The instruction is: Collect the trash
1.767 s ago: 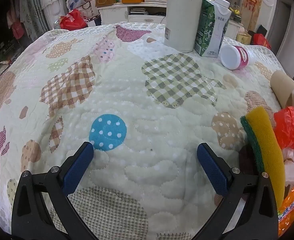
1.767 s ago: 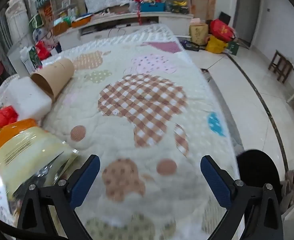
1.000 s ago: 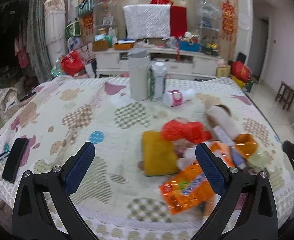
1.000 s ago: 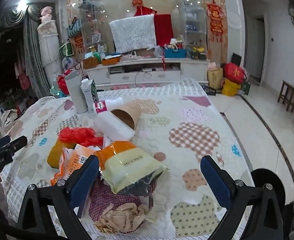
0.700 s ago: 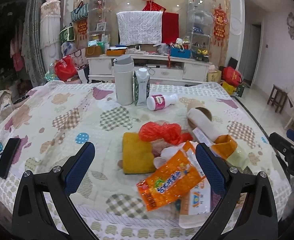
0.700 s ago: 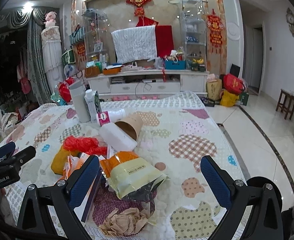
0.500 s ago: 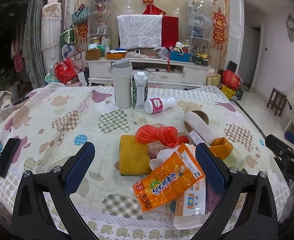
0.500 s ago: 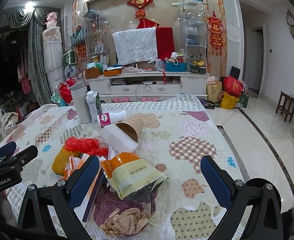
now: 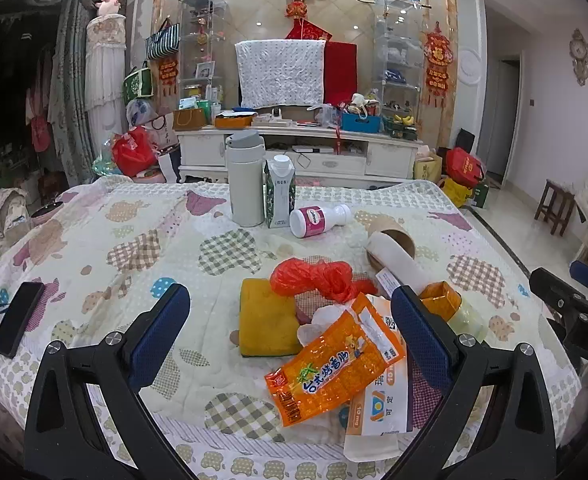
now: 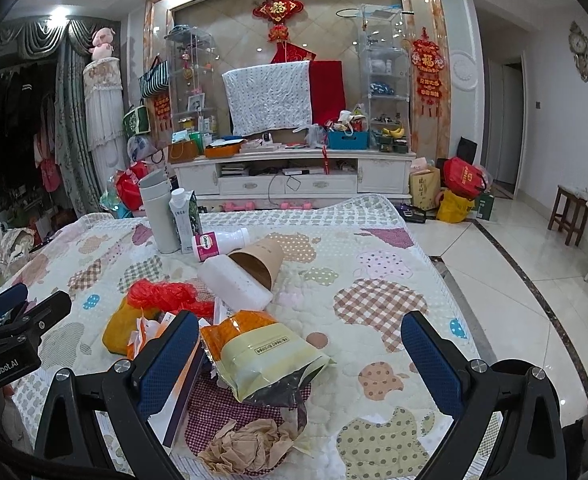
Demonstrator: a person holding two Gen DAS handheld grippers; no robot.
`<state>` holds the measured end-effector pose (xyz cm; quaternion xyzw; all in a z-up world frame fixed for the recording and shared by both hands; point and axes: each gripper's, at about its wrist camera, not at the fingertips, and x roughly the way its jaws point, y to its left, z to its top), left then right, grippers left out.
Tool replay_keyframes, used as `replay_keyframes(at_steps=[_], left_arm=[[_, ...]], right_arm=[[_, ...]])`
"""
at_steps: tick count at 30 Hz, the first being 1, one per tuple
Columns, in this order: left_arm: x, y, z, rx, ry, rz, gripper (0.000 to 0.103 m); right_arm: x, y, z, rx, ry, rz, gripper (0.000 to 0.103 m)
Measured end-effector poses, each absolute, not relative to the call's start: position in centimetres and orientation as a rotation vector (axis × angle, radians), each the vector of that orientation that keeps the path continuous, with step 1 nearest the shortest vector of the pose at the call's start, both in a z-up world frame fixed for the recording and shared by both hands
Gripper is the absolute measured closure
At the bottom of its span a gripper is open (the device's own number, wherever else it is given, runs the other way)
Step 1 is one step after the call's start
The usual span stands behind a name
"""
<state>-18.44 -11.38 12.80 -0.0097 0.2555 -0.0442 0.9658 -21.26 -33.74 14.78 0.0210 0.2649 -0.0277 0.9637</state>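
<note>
Both grippers hang above the near edge of the quilt [image 9: 105,240], jaws wide apart, nothing between them. Left gripper [image 9: 289,320] and right gripper [image 10: 300,354] touch nothing.

Landmark: yellow sponge [image 9: 267,322], flat on the quilt.
- Red bag [image 9: 320,278] crumpled at the sponge's far right corner, touching it.
- Orange packet [image 9: 330,364] overlaps the sponge's near right corner and lies on a white carton [image 9: 378,404] that reaches the quilt edge.
- White roll [image 9: 398,266] right of the sponge, beyond the packet, its far end in a cardboard tube [image 9: 394,236].
- Yellow pouch [image 10: 265,354] right of the carton, between the right jaws in that view, well below them.
- Crumpled brown paper [image 10: 245,446] at the near edge, nearer than the pouch.
- Flask [image 9: 245,178], milk carton [image 9: 279,192] and tipped pink-label bottle [image 9: 318,220] well beyond the sponge.
- Phone [image 9: 17,324] far left of the sponge.

In the left view the sponge and packet sit between the jaws, well below.
</note>
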Motion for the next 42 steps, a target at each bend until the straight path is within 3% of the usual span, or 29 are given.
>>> replay_keyframes(at_steps=[42], left_arm=[[-18.57, -11.42, 12.36, -0.037, 0.514, -0.085, 0.003]], right_arm=[[-21.03, -33.97, 14.34, 0.038, 0.553, -0.076, 0.002]])
